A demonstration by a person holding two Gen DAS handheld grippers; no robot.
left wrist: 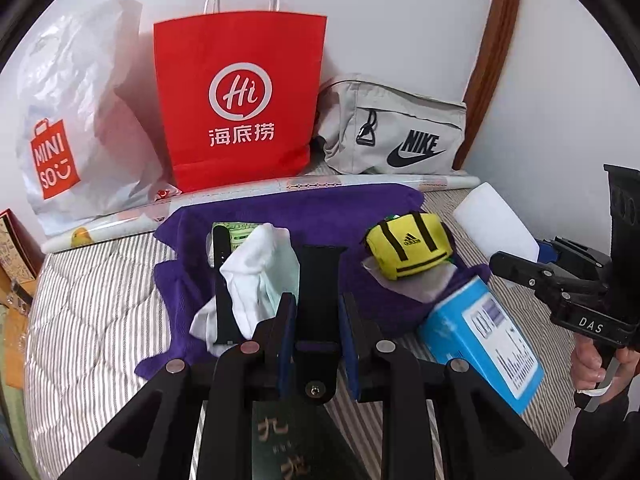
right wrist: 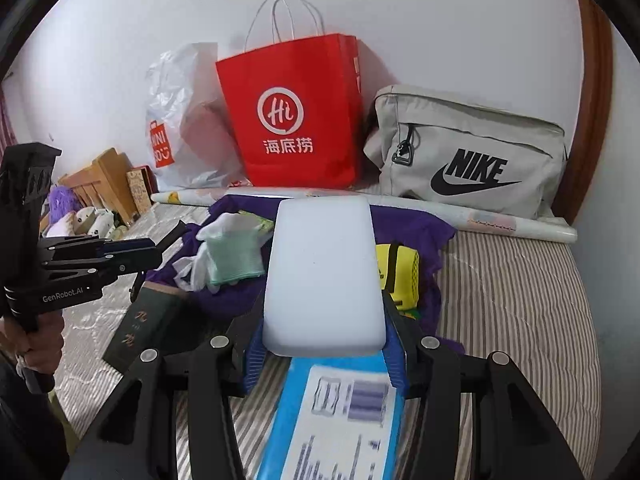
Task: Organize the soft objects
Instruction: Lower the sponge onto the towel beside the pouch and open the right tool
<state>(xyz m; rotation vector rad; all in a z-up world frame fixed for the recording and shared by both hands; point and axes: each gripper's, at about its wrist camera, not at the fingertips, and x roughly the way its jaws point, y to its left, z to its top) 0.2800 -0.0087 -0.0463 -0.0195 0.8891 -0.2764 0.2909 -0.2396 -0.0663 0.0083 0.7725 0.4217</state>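
Leaning against the wall at the far left is a white Miniso plastic bag (left wrist: 72,128), with a red paper bag (left wrist: 240,100) standing just beside it and a grey Nike pouch (left wrist: 396,132) lying to the right of that. A rolled sheet (left wrist: 256,196) is stretching along the front of all three.

Spreading over the striped mattress (left wrist: 92,292) is a purple cloth (left wrist: 360,216). On it, from left to right, are lying a white glove (left wrist: 256,276), crossed by a black watch strap (left wrist: 222,280), and a yellow Adidas mini bag (left wrist: 408,246).

The left gripper (left wrist: 316,316) is closing its blue-padded jaws on a second black strap piece (left wrist: 318,284), holding it upright above the cloth; a dark green box (left wrist: 288,440) is lying under the tool.

The right gripper (right wrist: 324,344) is squeezing a white foam block (right wrist: 324,272) between its blue pads (right wrist: 256,356), the block sticking forward over the cloth. Beneath it is lying a blue box (right wrist: 332,420) with a printed label.
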